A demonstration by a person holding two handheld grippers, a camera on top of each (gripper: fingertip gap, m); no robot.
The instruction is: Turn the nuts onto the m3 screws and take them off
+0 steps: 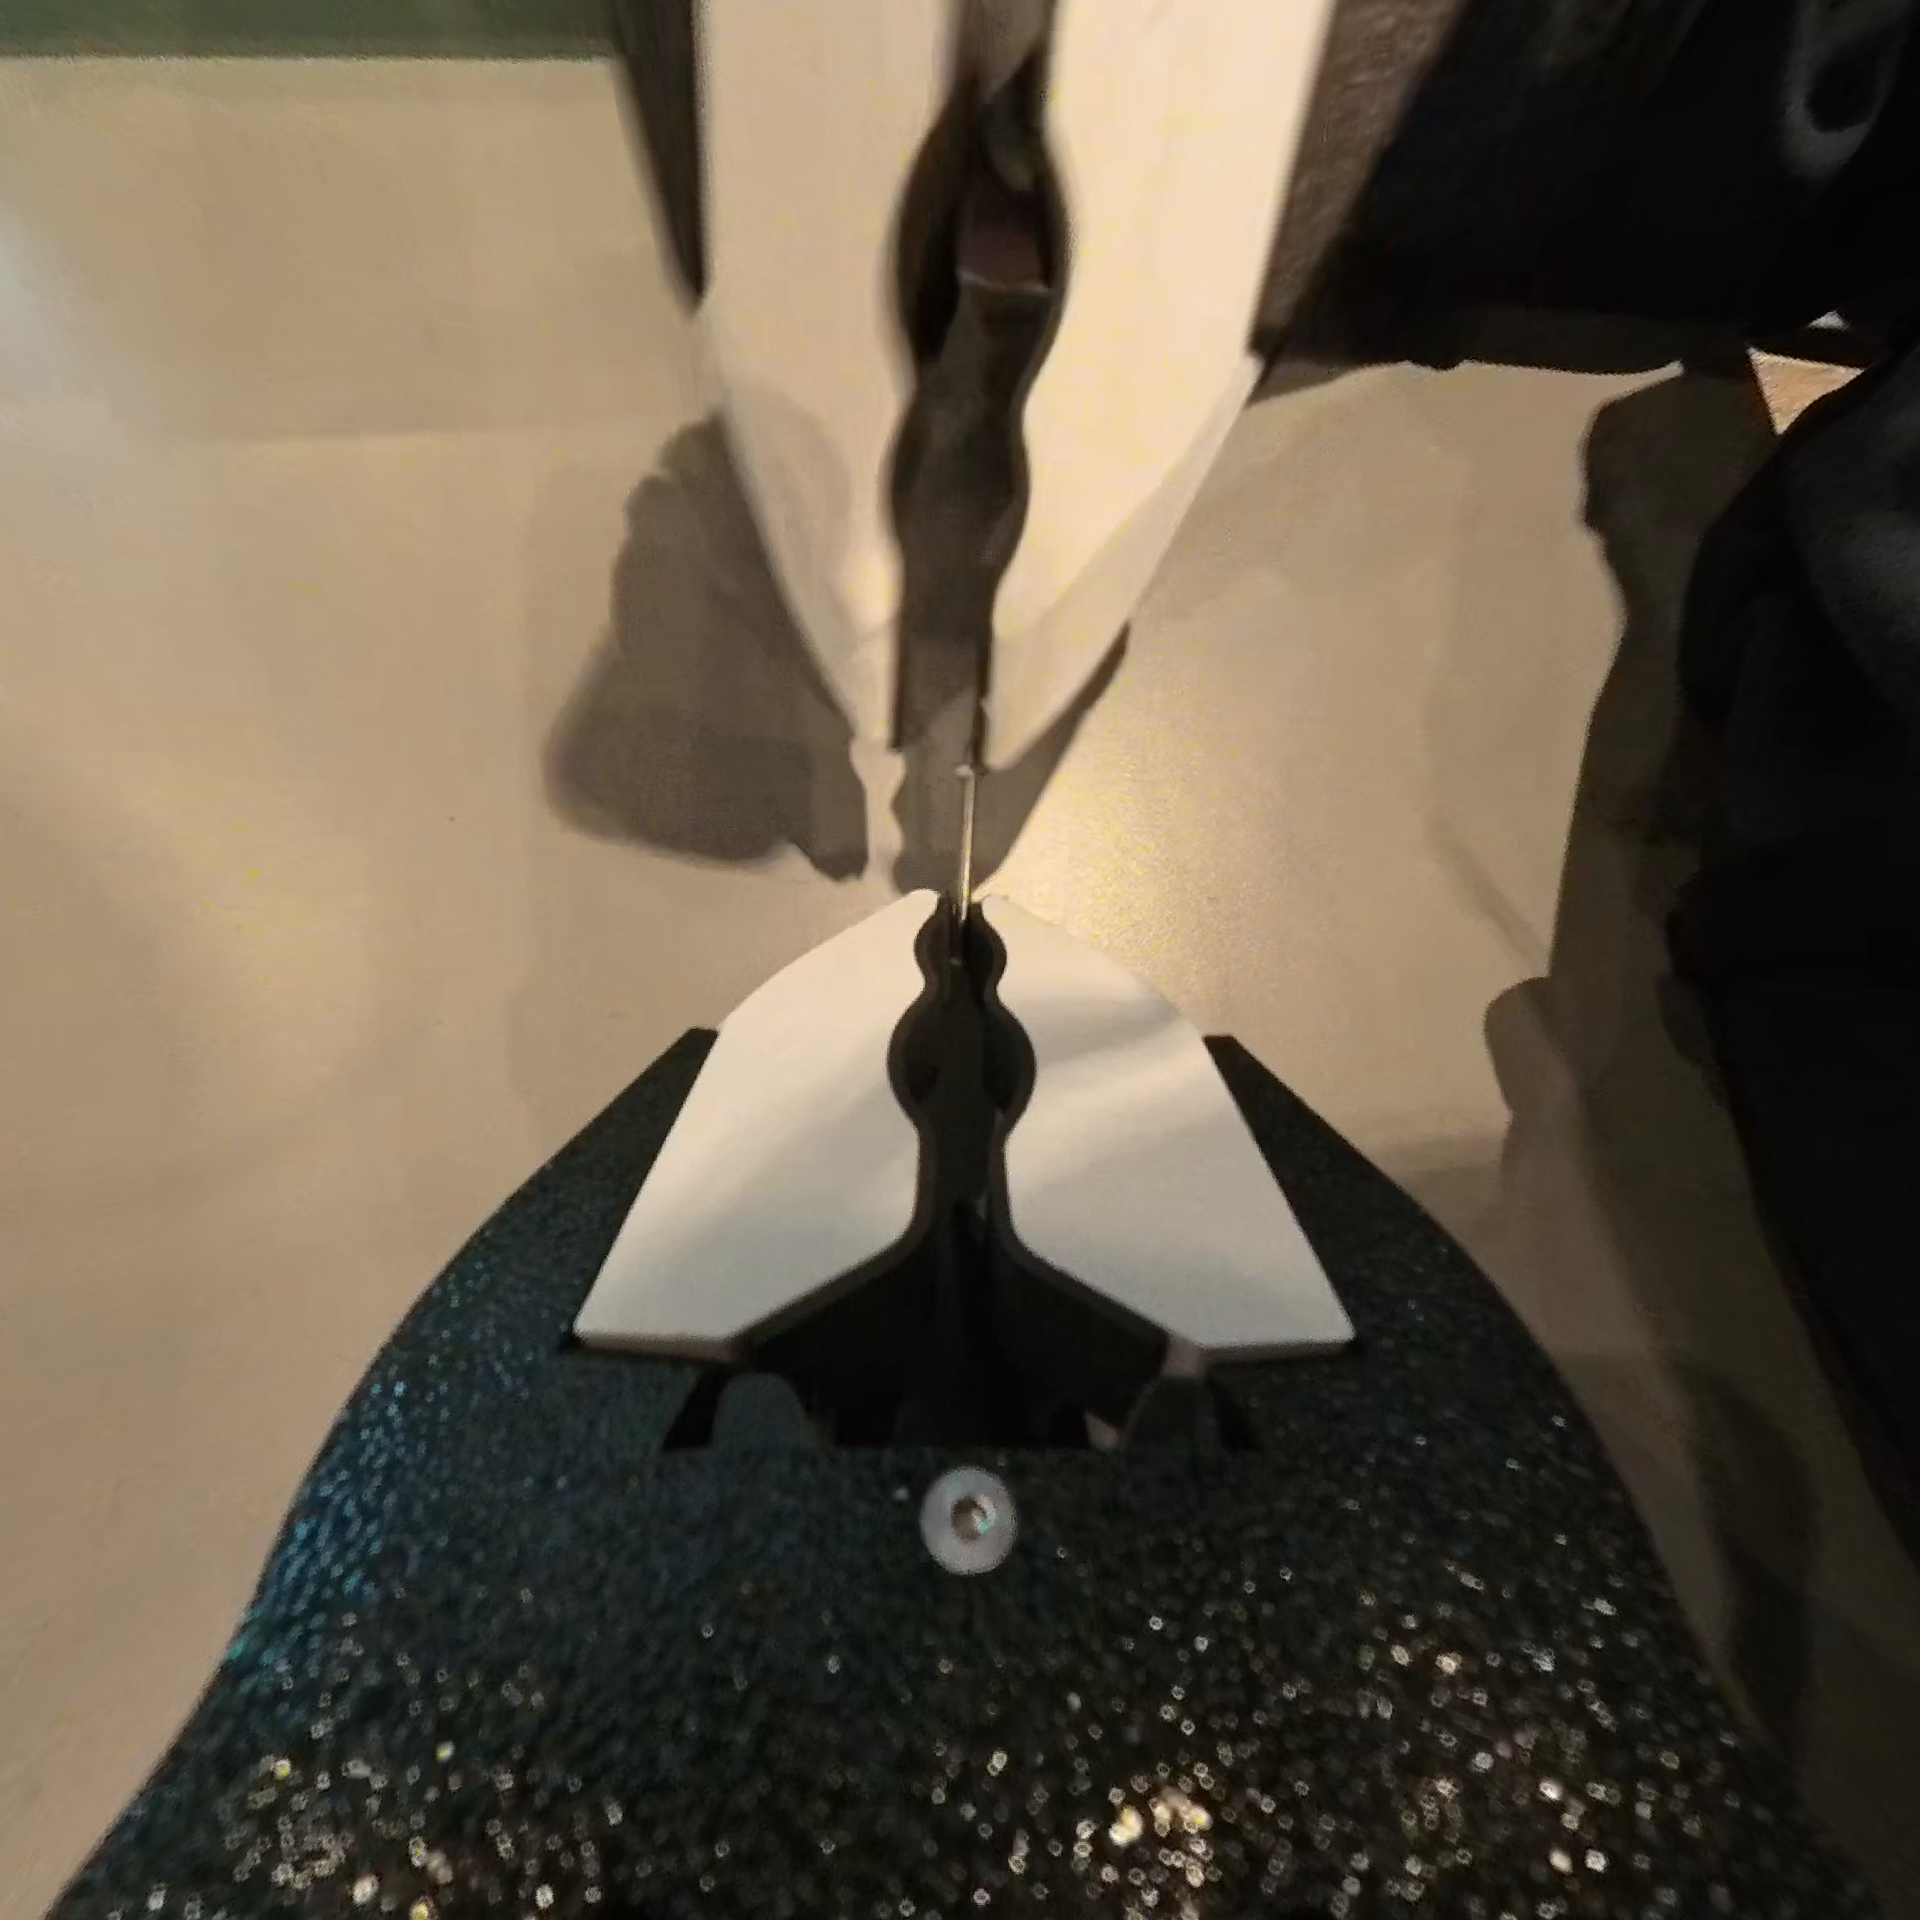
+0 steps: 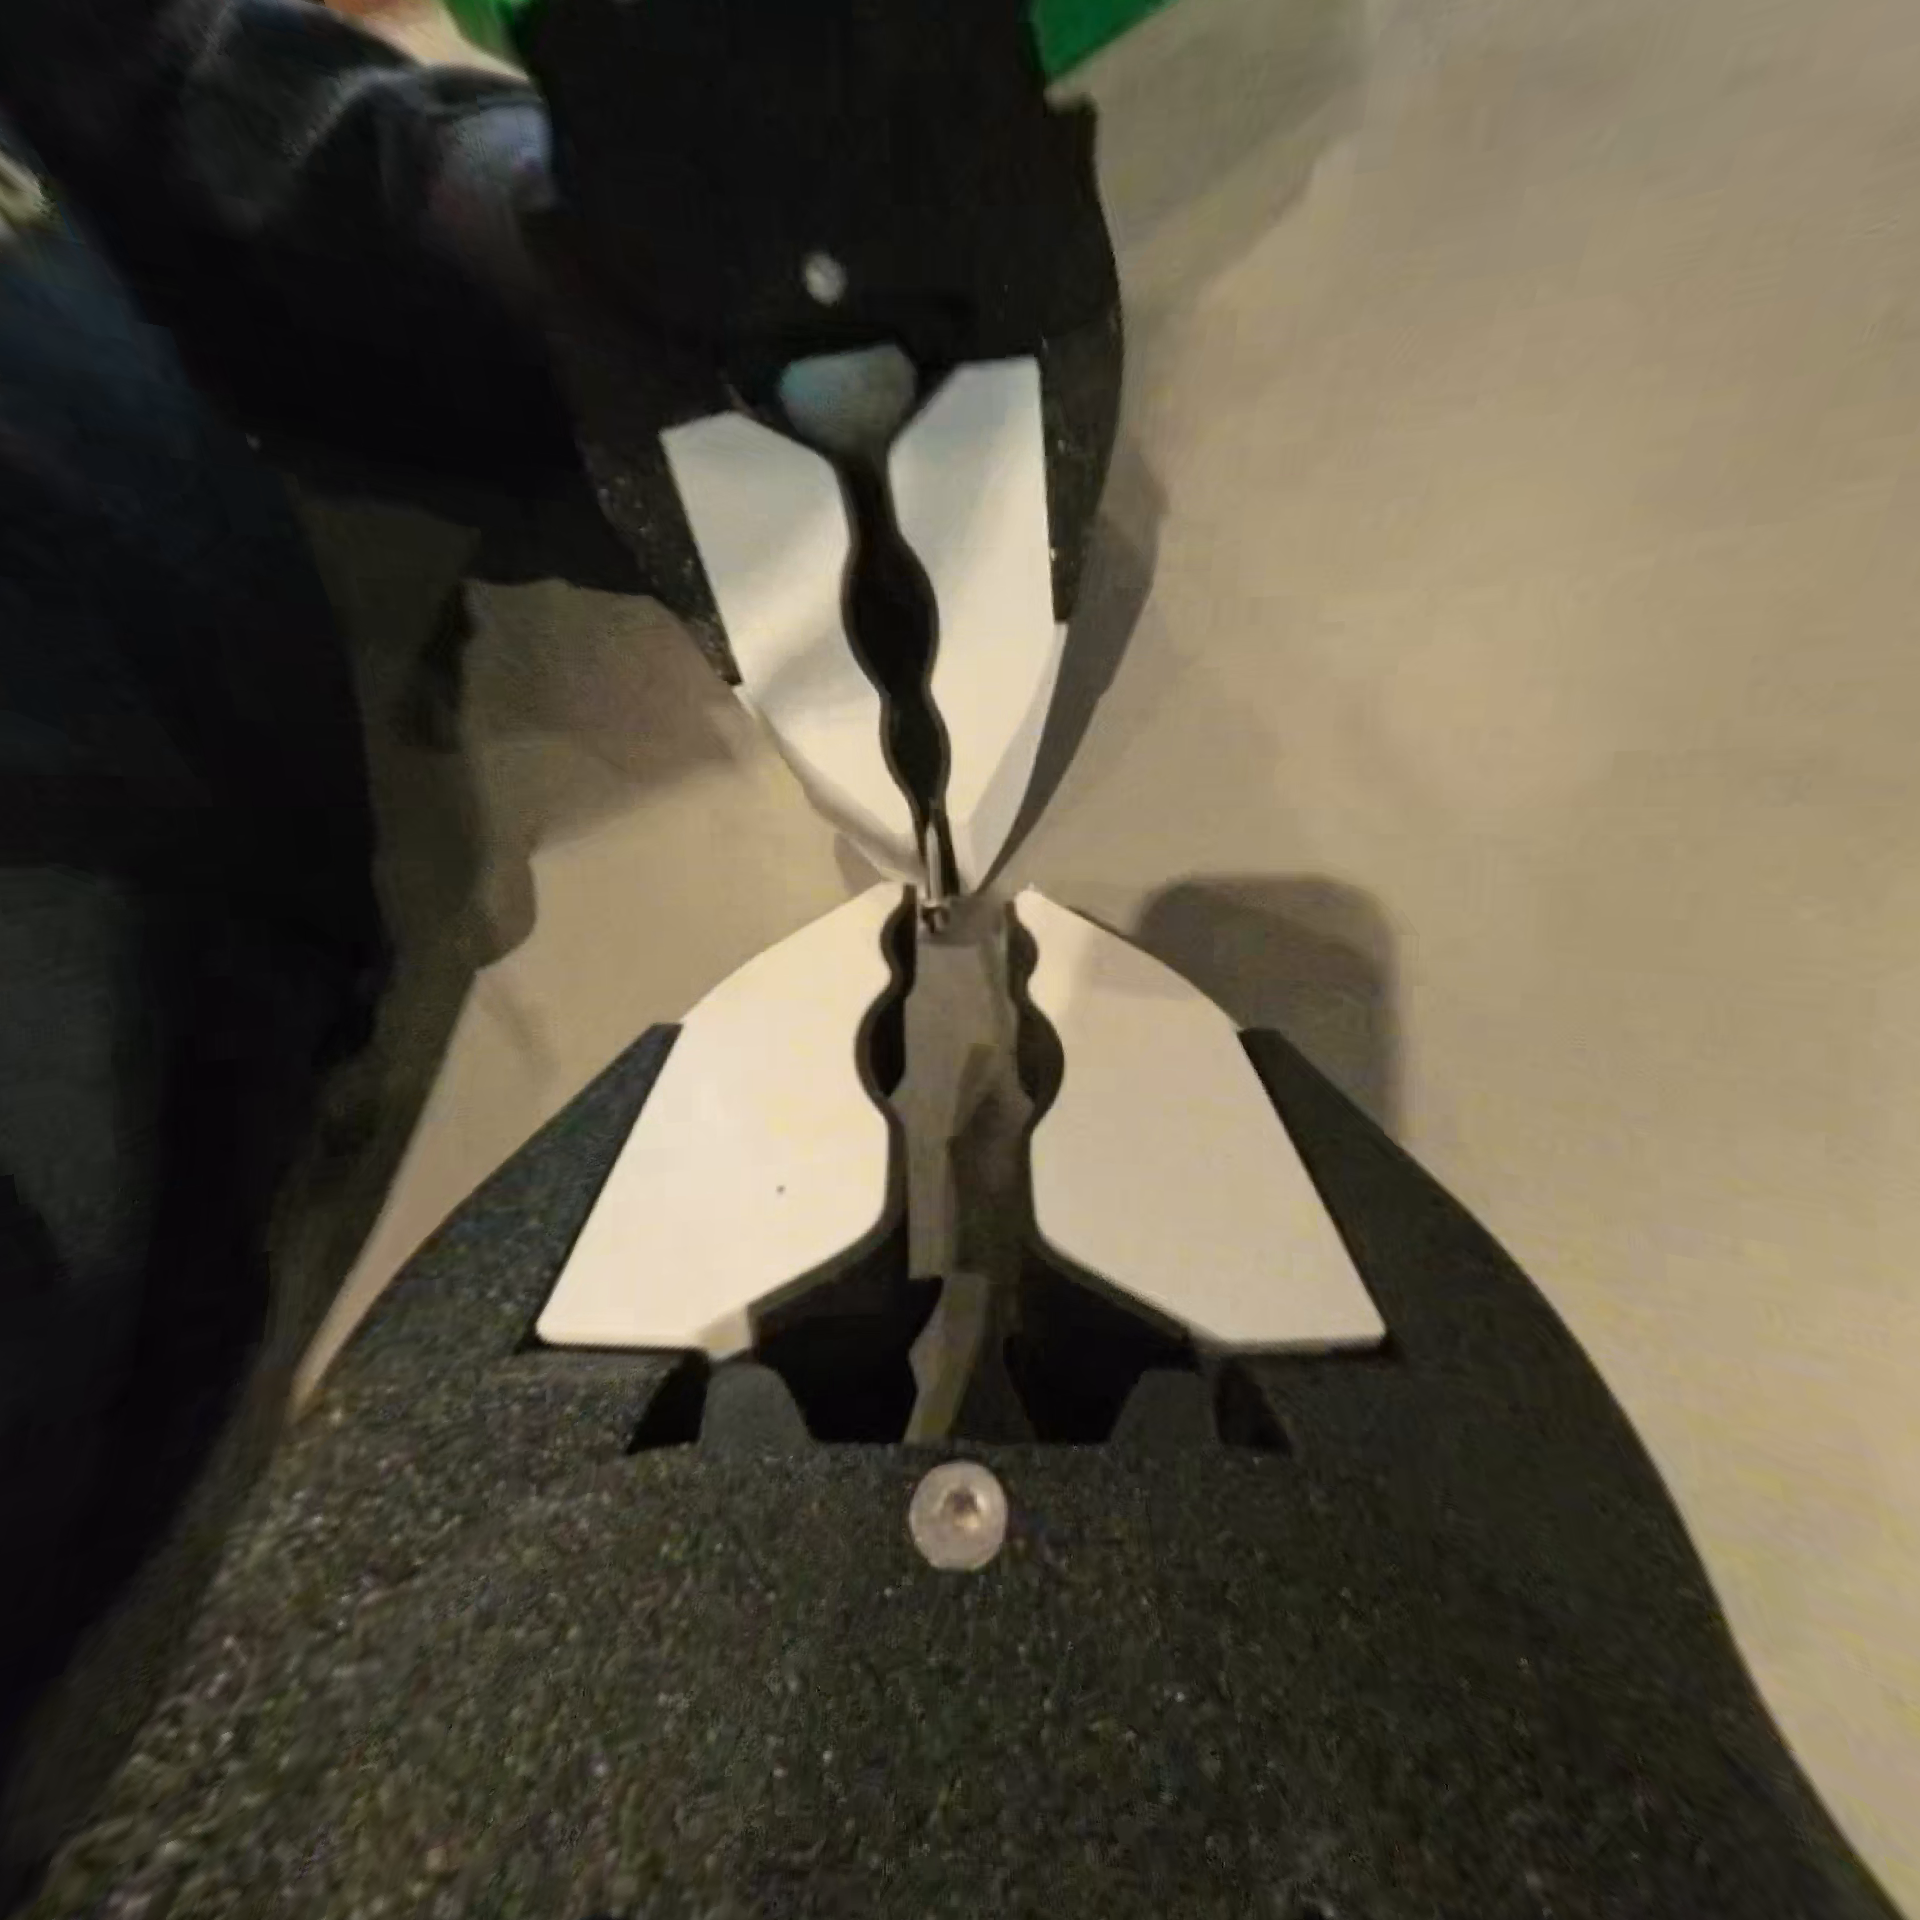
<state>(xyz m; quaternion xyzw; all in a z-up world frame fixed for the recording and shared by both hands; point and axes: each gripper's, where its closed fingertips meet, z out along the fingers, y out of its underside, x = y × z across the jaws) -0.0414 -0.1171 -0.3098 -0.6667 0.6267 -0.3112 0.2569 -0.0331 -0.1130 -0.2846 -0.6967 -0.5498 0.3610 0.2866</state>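
While your left gripper (image 1: 961,914) pinches the thin silver m3 screw (image 1: 966,831) between its closed white fingertips, the shaft juts forward over the beige table (image 1: 312,623). Beyond, your right gripper (image 2: 961,914) faces it tip to tip, jaws slightly parted around the small nut (image 1: 964,771) at the screw's end; whether its pads press the nut, you cannot tell.

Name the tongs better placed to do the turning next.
Right, probably. The left tongs are shut on the screw, steadying it; the right tongs stand open at its far end, free to close and twist.
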